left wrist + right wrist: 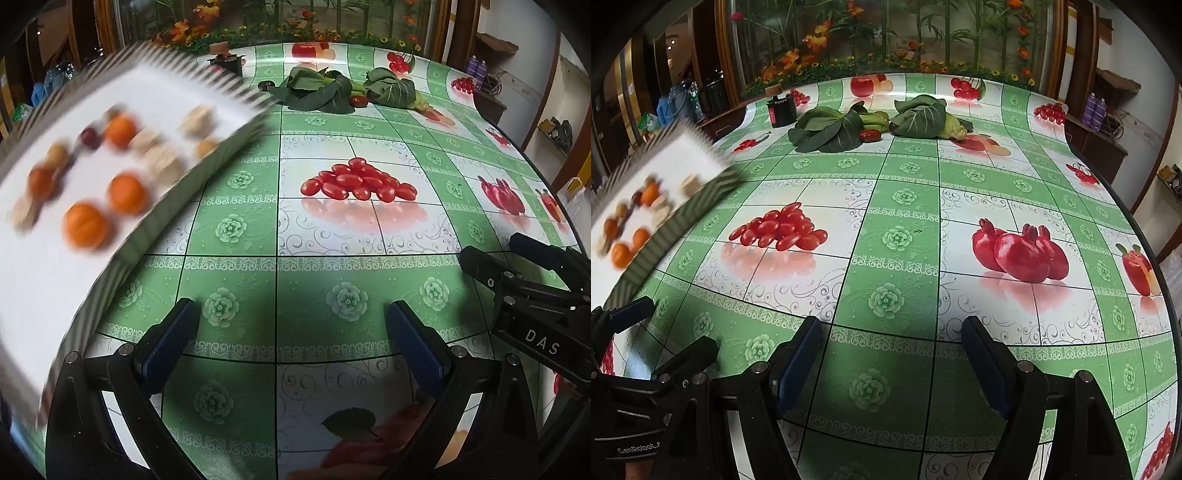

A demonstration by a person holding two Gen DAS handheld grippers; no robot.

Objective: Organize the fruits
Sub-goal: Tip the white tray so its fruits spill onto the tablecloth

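A white tray [48,266] with a ribbed rim is at the left, blurred by motion. It carries several small oranges [86,225], pale walnut-like pieces [164,162] and a dark red fruit [89,137]. The tray also shows in the right wrist view [679,158]. A small red fruit [357,100] lies far back between leafy greens [317,90]; it also shows in the right wrist view [868,135]. My left gripper [291,343] is open and empty above the tablecloth. My right gripper [892,365] is open and empty, to the right of the left one.
The round table carries a green and white cloth [897,236] printed with fruit pictures. A second bunch of greens [923,116] lies at the back. A black device [782,109] stands at the back left. The table's edge [1145,236] curves on the right.
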